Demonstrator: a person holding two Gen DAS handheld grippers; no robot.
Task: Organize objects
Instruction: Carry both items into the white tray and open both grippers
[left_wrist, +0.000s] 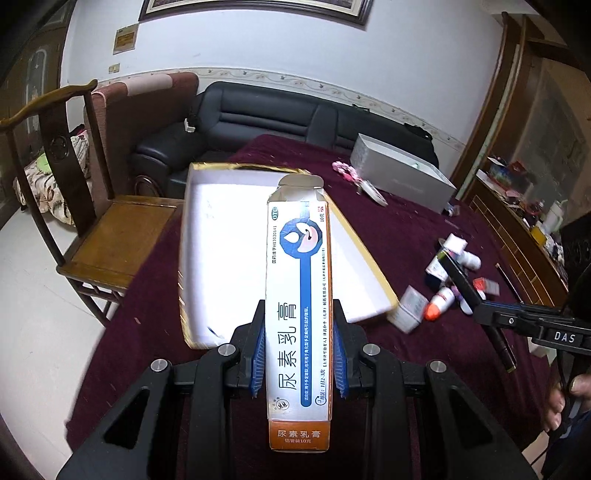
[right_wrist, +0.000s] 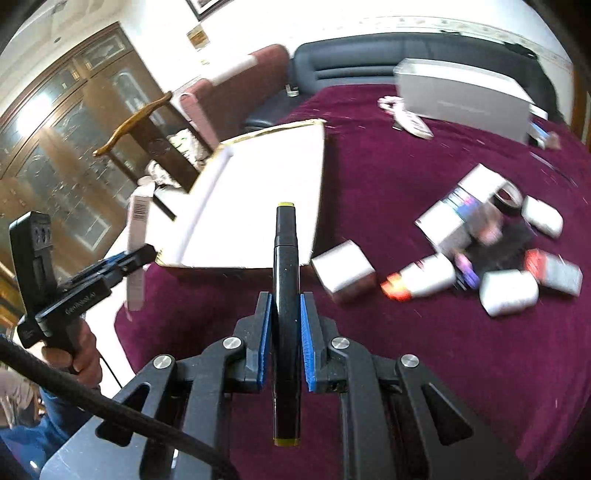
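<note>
Left gripper (left_wrist: 298, 343) clamped on ointment box (left_wrist: 298, 295), centre frame, held above the white tray (left_wrist: 207, 258). Right gripper (right_wrist: 286, 339) clamped on black marker (right_wrist: 285, 295), centre frame, over maroon cloth (right_wrist: 443, 369). Loose bottles and boxes (right_wrist: 498, 251) at right; grey box (right_wrist: 461, 96) upper right.

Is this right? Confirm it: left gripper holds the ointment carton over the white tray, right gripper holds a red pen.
Not quite. The right gripper holds a black marker, as the right wrist view shows. The left gripper does hold the ointment carton over the white tray.
</note>
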